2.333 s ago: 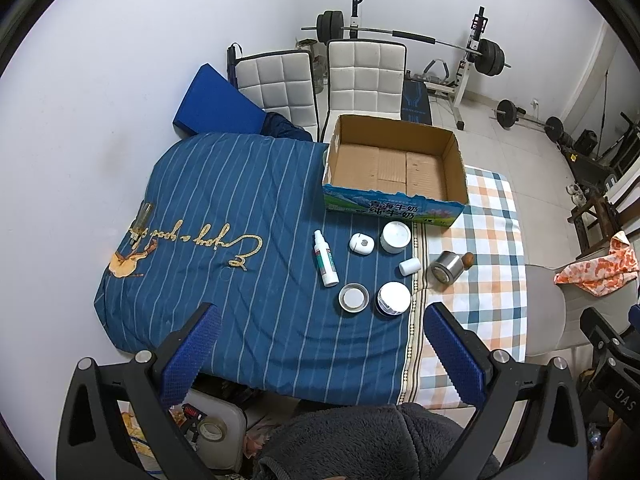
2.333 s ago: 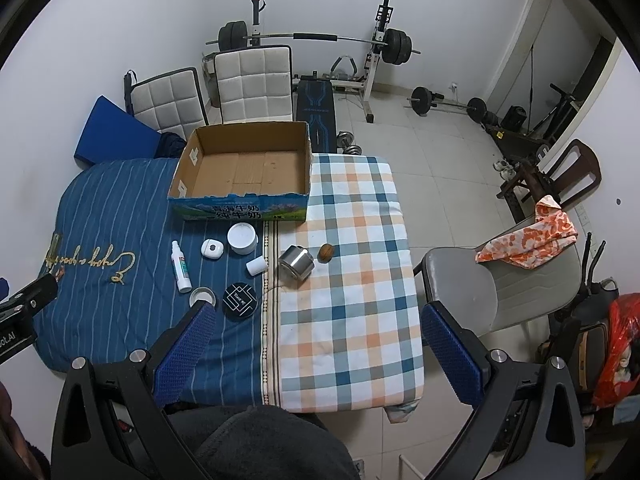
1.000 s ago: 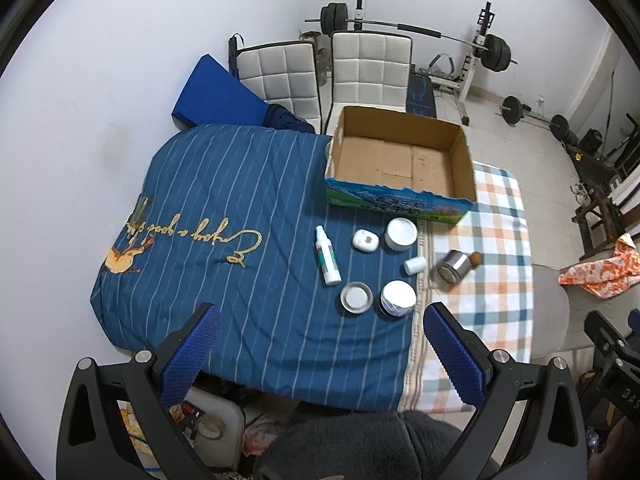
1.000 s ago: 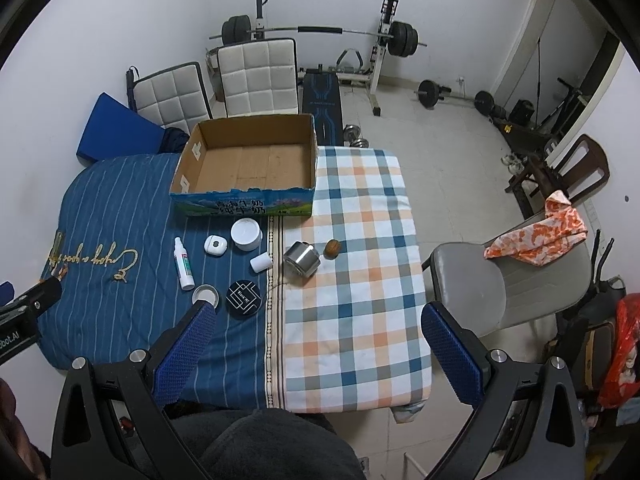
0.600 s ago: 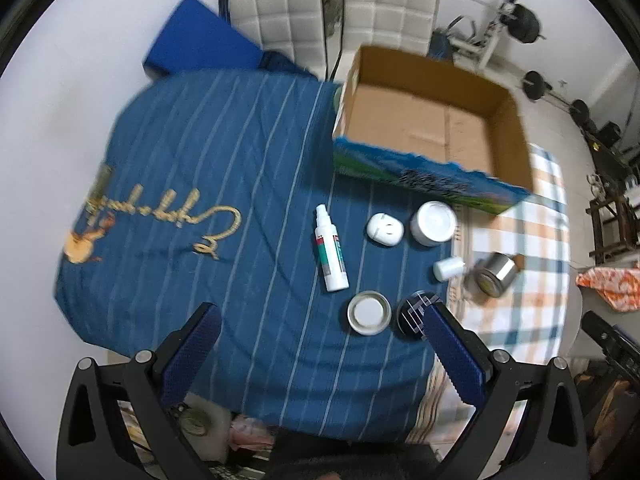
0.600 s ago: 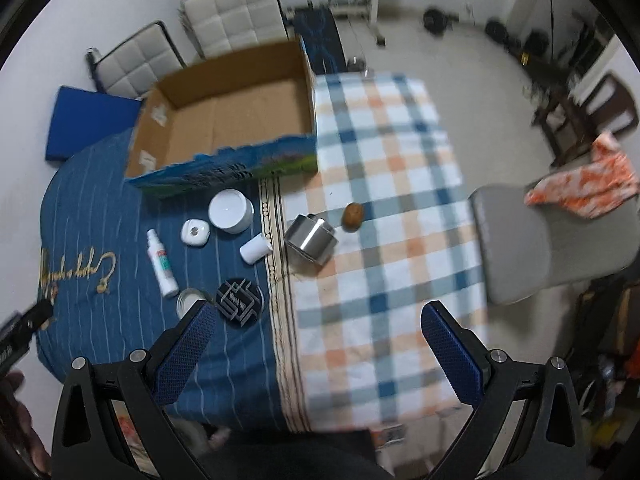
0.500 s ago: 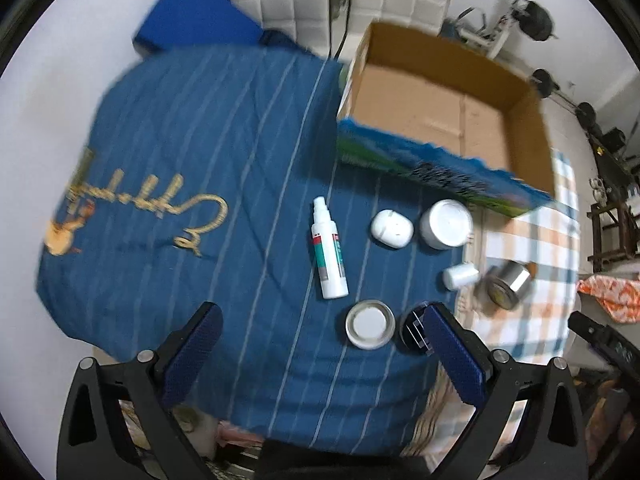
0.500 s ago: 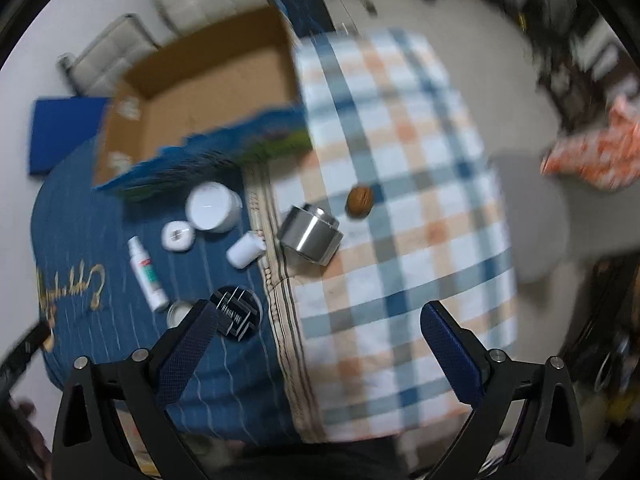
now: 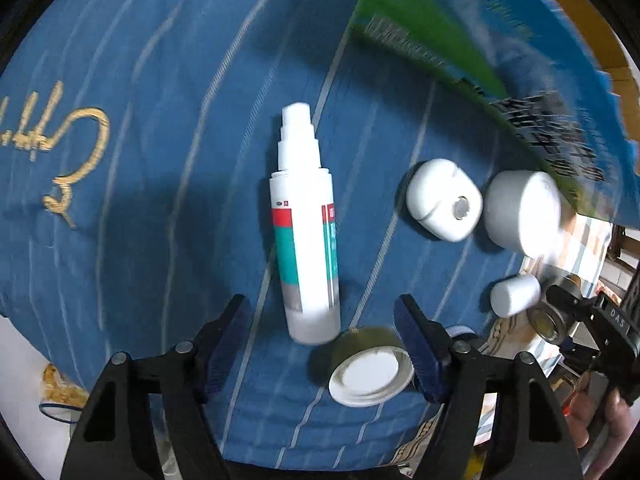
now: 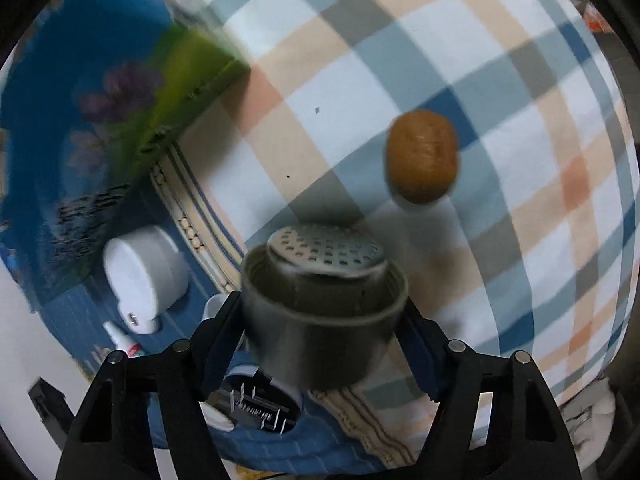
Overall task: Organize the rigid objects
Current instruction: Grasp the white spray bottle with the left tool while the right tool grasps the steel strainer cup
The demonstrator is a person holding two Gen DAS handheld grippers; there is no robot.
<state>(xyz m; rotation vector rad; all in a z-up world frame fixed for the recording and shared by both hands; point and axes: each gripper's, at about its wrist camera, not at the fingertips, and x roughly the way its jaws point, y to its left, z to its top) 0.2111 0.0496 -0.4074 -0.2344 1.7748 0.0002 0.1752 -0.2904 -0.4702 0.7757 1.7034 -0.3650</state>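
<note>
A white spray bottle (image 9: 306,240) with a red and teal label lies on the blue striped cloth (image 9: 160,120). My left gripper (image 9: 324,336) is open, its blue pads either side of the bottle's base. A white jar lid (image 9: 370,372) lies beside the right pad. My right gripper (image 10: 322,336) has its pads on both sides of a steel cup (image 10: 320,316) with a perforated strainer top; the view is blurred. A brown oval object (image 10: 422,162) lies beyond the cup on the checked cloth (image 10: 500,120).
The cardboard box (image 9: 520,52) with a blue-green printed side stands beyond the bottle. A white oval case (image 9: 444,206), a white round jar (image 9: 522,214) and a small white cap (image 9: 516,294) lie to the right. A dark patterned lid (image 10: 256,404) lies under the right gripper.
Both grippers have dropped from high above the table to just over the objects. The left has narrowed around the spray bottle's base, the right around the steel cup.
</note>
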